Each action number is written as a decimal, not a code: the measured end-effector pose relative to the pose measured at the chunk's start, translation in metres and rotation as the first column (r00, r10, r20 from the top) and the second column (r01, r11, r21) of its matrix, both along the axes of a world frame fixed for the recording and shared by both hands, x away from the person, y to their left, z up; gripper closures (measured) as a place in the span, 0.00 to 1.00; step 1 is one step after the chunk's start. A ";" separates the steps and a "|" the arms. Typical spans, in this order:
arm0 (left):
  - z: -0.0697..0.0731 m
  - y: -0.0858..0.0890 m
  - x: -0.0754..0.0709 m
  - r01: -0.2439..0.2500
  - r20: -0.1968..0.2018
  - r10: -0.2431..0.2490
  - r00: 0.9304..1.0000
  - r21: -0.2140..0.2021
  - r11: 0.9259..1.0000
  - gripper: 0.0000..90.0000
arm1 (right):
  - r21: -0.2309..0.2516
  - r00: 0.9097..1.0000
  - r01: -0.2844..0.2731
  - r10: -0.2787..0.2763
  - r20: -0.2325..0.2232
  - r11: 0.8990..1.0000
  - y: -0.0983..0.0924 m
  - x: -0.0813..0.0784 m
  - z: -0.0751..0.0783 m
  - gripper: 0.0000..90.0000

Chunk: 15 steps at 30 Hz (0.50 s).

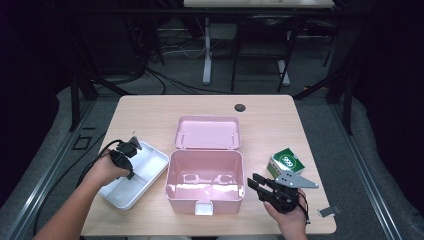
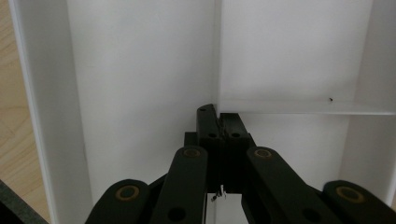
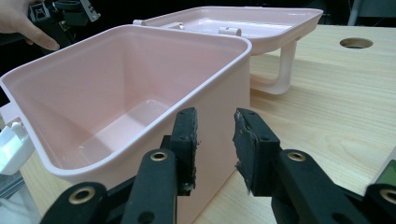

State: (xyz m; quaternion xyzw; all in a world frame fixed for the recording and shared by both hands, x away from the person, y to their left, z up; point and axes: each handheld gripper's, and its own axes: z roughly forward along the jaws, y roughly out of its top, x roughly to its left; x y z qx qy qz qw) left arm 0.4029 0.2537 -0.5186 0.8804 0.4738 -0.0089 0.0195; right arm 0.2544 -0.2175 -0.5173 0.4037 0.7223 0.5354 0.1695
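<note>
White divided tray (image 1: pixel 134 175) sits on the bench (image 1: pixel 280 120) at the near-left, just left of the pink box (image 1: pixel 205 181), long axis running diagonal from near-left to far-right. Left hand-held gripper (image 1: pixel 131 148) is down in it w/ jaws pinched together on the tray's thin inner divider (image 2: pixel 299 106) where the partitions meet. Left hand (image 1: pixel 102 170) is right on the tray, so clearly the nearer one. Right hand-held gripper (image 1: pixel 257 184) hovers by the box's right wall, jaws part-way apart, nothing between them, tips aimed left at the box. Box lies directly right of the tray, lid (image 1: pixel 207 131) flipped back behind it, interior empty. Likely next: lift tray, carry right and over the box rim. Green carton (image 1: pixel 287 161) beyond the right hand.
</note>
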 end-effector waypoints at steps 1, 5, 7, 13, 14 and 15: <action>-0.001 0.000 0.000 -0.001 -0.003 0.001 1.000 -0.001 1.000 0.99 | 0.000 1.000 0.001 -0.001 0.000 1.000 0.000 0.000 0.000 0.77; -0.005 0.000 0.000 0.002 -0.005 -0.002 1.000 0.008 1.000 0.99 | 0.003 1.000 0.002 -0.002 -0.003 1.000 0.000 0.000 0.000 0.76; -0.007 0.000 0.000 0.002 -0.009 -0.002 1.000 0.007 1.000 0.99 | 0.001 1.000 0.000 0.000 -0.002 1.000 0.000 0.000 -0.001 0.76; -0.012 0.001 0.000 0.002 -0.006 -0.002 1.000 0.015 1.000 0.99 | 0.002 1.000 0.001 -0.001 -0.001 1.000 0.000 0.000 0.000 0.76; -0.012 0.001 0.000 0.000 -0.008 0.000 1.000 0.010 1.000 0.99 | 0.003 1.000 0.002 -0.002 -0.002 1.000 0.000 0.000 0.000 0.76; -0.013 0.001 0.000 0.000 -0.006 0.000 1.000 0.007 1.000 0.99 | 0.002 1.000 0.002 -0.002 -0.001 1.000 0.000 0.000 0.000 0.76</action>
